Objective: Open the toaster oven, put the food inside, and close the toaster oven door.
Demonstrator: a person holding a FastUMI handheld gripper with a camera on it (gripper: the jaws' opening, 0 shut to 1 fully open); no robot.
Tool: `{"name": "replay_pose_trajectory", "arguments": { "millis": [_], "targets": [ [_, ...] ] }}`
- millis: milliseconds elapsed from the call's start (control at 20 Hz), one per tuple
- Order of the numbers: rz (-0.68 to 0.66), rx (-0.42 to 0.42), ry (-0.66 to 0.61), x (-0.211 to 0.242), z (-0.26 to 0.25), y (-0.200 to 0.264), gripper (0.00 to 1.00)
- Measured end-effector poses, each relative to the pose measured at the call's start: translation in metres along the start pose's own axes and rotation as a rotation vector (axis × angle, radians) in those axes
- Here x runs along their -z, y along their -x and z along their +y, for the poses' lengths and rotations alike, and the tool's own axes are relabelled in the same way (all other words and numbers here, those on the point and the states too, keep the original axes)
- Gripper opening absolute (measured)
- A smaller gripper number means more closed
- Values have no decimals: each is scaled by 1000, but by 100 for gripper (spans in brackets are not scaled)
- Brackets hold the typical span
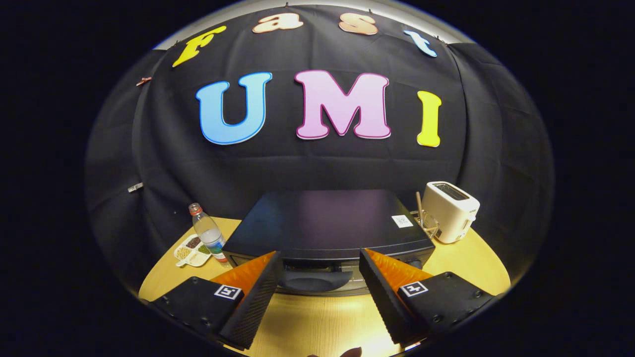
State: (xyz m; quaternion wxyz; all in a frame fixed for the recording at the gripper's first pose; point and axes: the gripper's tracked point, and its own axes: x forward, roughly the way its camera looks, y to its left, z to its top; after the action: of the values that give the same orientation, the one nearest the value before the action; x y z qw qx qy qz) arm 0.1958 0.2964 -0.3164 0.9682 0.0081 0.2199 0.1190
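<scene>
In the gripper view, the gripper is seen with its fingers spread wide apart, and nothing is held between them. The black toaster oven is placed on the wooden table just ahead of the fingertips. A water bottle and a divided dish are seen beside its left, a white toaster to its right.

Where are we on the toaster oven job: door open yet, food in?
Nothing looks done: the toaster oven sits just ahead of the open gripper, whose fingers hold nothing. I cannot tell whether its door is open. In hand: the approach to its front. Left: opening, loading food, closing.
</scene>
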Motion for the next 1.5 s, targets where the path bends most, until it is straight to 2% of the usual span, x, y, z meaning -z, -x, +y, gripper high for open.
{"name": "replay_pose_trajectory", "arguments": {
  "millis": [250, 500, 700, 950, 1500],
  "targets": [
    [69, 23, 28, 26, 1, -22, 100],
    [77, 44, 12, 29, 4, -32, 99],
    [75, 43, 1, 39, 3, -13, 99],
    [91, 48, -6, 78, 1, 24, 98],
    [289, 47, 36, 182, -5, 64, 98]
  ]
}}
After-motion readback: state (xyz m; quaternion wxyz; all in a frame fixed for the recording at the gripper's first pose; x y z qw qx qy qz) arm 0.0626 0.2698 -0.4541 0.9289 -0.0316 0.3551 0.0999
